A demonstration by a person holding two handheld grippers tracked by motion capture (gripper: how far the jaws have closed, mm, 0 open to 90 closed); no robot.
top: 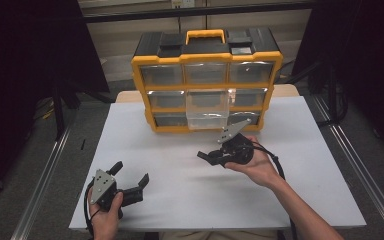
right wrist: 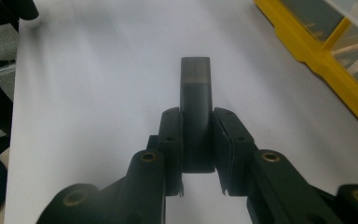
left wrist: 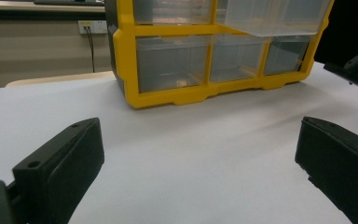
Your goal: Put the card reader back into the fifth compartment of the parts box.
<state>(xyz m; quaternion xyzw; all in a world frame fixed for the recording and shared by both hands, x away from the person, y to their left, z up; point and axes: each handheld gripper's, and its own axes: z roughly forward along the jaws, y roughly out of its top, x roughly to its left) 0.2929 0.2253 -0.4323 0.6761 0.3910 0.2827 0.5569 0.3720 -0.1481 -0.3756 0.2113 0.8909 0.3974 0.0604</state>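
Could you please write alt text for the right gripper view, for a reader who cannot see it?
The right gripper is shut on a small dark grey block, which sticks out past its two black jaws above a white table. At the upper right runs the yellow frame of a drawer cabinet with clear drawers.

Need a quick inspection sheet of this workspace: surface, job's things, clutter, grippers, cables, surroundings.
Surface: white rectangular table top, bare in front.
Job's things: small dark grey oblong block; yellow-and-black plastic drawer cabinet, its clear plastic middle drawer pulled out.
Clutter: nothing seen.
Grippers: right gripper shut on the block, off the table; left gripper open, nothing between its jaws.
Cables: black cable trails along the right forearm.
Surroundings: dark curtains, metal floor rails.
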